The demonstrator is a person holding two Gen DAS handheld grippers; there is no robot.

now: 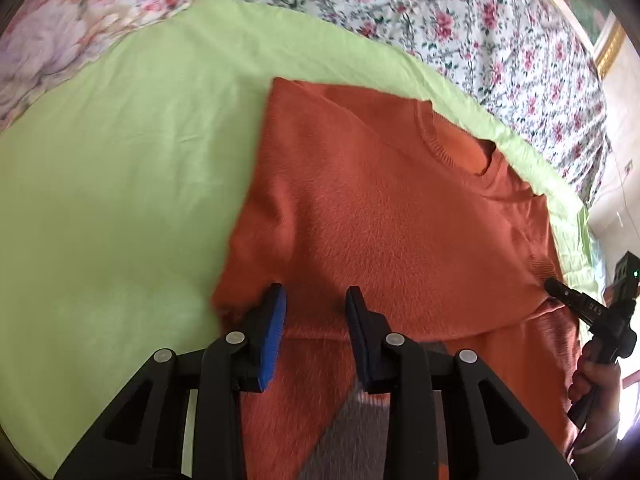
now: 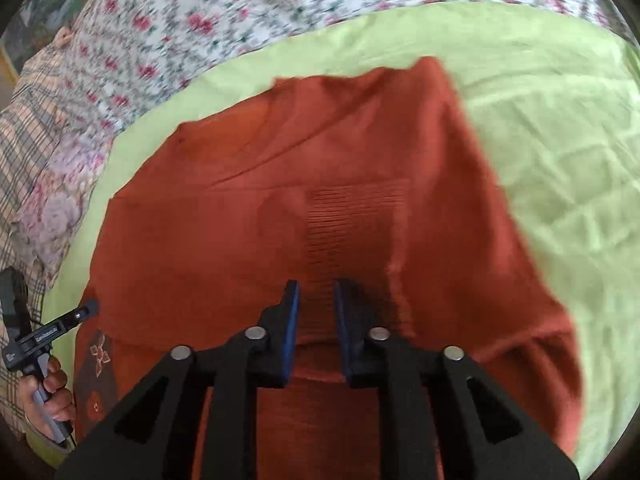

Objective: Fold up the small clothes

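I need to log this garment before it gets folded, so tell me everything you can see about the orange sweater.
The fuzzy orange knit sweater lies front up on a light green sheet. It has a ribbed round collar and a ribbed cuff on a sleeve folded across the body. A grey patterned patch shows near its lower part. The left hand-held gripper and the right hand-held gripper sit low over the fabric with jaws slightly apart; whether either pinches it is unclear.
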